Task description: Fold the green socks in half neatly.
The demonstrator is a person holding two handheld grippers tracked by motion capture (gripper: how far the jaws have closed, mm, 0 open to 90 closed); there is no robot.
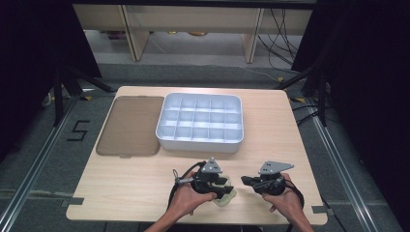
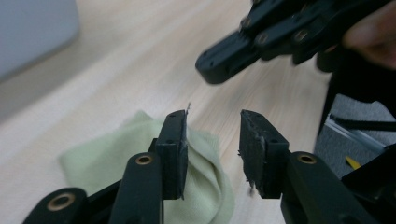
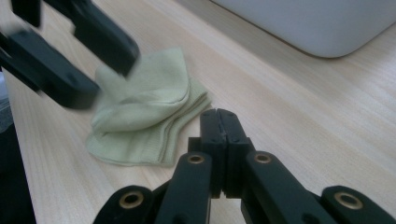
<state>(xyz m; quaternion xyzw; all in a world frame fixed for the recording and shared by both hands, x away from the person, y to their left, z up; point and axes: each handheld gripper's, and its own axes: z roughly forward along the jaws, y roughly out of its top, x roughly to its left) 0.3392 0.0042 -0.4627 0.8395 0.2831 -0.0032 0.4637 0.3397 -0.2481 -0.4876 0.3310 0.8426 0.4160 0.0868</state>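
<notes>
A pale wooden table (image 1: 121, 183) is set on grey floor. A folded green cloth (image 3: 144, 116) is laid flat beneath the left gripper (image 2: 212, 140), whose jaws are spread, touching nothing. The right gripper (image 3: 219, 116) is pressed together just beside the cloth.

A pale green cloth (image 3: 144, 119) lies folded on the wooden table (image 1: 135, 186), near the table's front edge and well apart from the white compartment tray (image 1: 199, 122) farther back. It is soft, knit-looking fabric, bunched in several stacked layers with a rounded fold on top, resting flat and loose on the wood (image 2: 140, 163).
</notes>
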